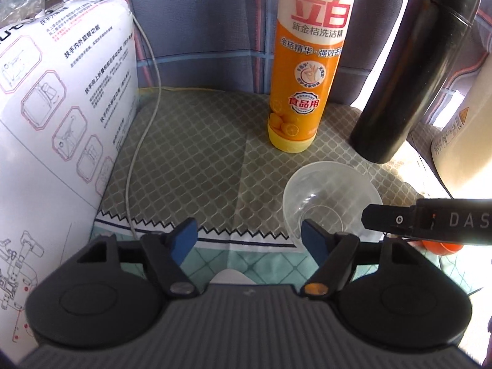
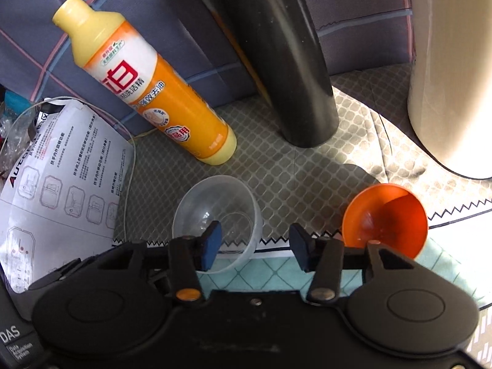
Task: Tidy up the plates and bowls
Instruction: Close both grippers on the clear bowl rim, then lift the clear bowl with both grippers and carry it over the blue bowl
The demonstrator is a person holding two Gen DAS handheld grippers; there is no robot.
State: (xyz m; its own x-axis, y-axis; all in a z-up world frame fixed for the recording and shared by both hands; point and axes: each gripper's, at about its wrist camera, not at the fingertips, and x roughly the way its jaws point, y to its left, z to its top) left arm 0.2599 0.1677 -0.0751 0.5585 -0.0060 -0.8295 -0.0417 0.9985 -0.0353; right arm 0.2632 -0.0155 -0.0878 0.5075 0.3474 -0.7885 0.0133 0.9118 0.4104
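Left wrist: left gripper (image 1: pixel 249 233) is seen open over the mat, nothing gripped; clear bowl (image 1: pixel 330 198) sits just right, behind it an orange bottle (image 1: pixel 307 70) marked "立白", "食品用". Right wrist: right gripper (image 2: pixel 255 244) is seen open, empty, between clear bowl (image 2: pixel 216 224) and orange bowl (image 2: pixel 386 220); "DAS" is read on the other gripper.

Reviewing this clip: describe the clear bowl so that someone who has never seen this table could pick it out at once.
Start at the tall orange dish-soap bottle standing at the back of the grey patterned mat. Just in front of it, near the mat's zigzag edge, sits the clear bowl. Unlike the orange bowl to its right, it is see-through and empty.
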